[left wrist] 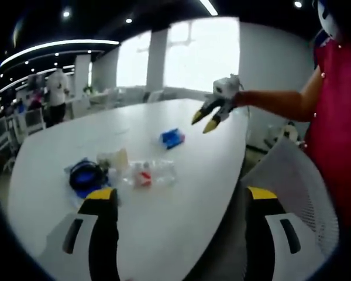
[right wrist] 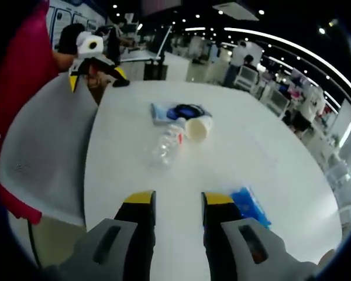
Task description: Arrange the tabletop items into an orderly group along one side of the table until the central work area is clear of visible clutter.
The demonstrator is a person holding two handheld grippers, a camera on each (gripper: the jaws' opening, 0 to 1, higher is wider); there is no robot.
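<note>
On the white oval table (left wrist: 181, 175) lie a clear plastic bottle (left wrist: 149, 174) with a red label, a paper cup (left wrist: 114, 158) on its side, a dark blue bundle (left wrist: 85, 174) and, apart from them, a blue packet (left wrist: 171, 138). My left gripper (left wrist: 181, 196) is open wide over the near edge, holding nothing. My right gripper (left wrist: 205, 121) hovers above the far side. In the right gripper view, the right gripper (right wrist: 179, 200) is open and empty above the table (right wrist: 128, 193), the blue packet (right wrist: 250, 206) is beside its right jaw, and the bottle (right wrist: 168, 142), cup (right wrist: 199, 127) and bundle (right wrist: 186, 111) are farther ahead. The left gripper (right wrist: 96, 76) is open.
A grey mesh chair (left wrist: 292, 187) stands against the table edge, beside a person in a red top (left wrist: 339, 117); the chair (right wrist: 47, 152) also appears in the right gripper view. More desks, chairs and people fill the office behind.
</note>
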